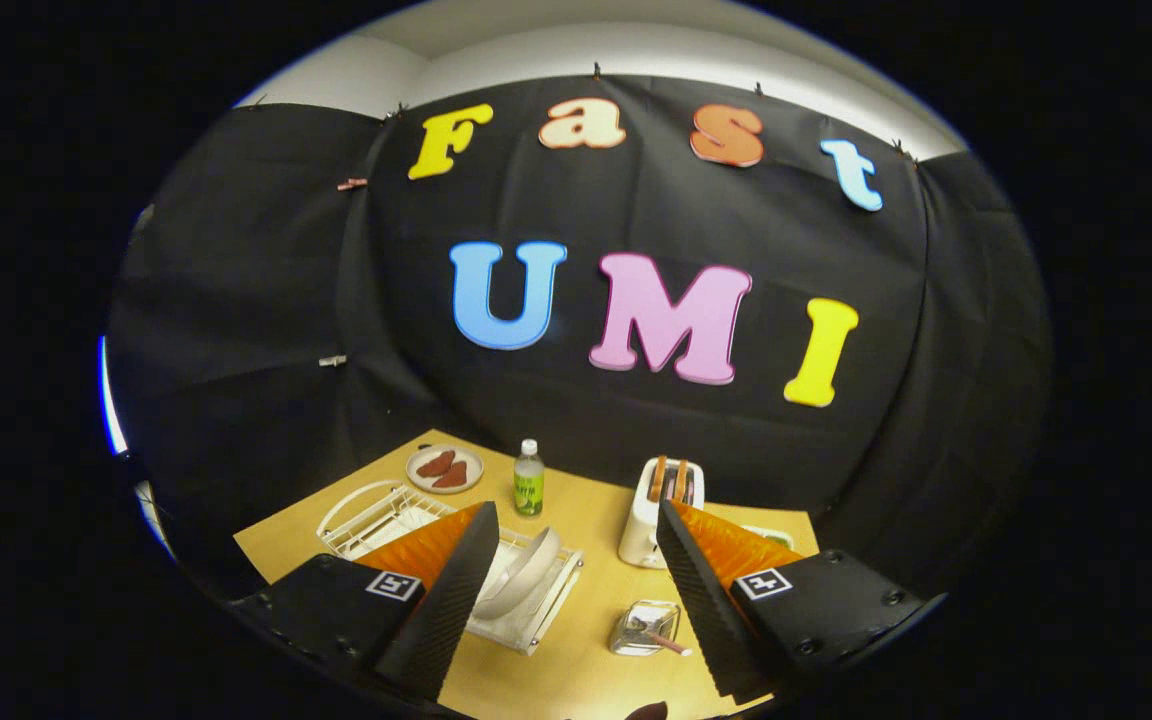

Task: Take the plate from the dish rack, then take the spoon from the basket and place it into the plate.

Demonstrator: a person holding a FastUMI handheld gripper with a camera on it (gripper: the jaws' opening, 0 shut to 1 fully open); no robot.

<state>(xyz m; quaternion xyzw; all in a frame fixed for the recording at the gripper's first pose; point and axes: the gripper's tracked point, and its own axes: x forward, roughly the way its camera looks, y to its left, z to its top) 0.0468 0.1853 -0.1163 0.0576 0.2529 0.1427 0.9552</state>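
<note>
- The gripper (571, 560) hovers above the tan wooden table (576, 500), fingers spread wide, holding nothing.
- A pale round plate (521, 575) stands tilted in the white wire dish rack (386, 515), between the fingers, nearer the left one.
- A spoon with a reddish handle (661, 638) lies in the small clear basket (644, 628), just beside the right finger.
- Beyond stand a white toaster (658, 505) and a green-labelled bottle (528, 480).

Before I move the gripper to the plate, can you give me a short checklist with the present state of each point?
1. Gripper open and holding nothing: ok.
2. Plate on edge in the dish rack, between the fingers: ok.
3. Path down to the plate free: ok.
4. Spoon in the basket, near the right finger: ok.
5. Bare wooden table to set the plate on: ok.
6. Plate's seating in the rack slots: cannot tell.
</note>
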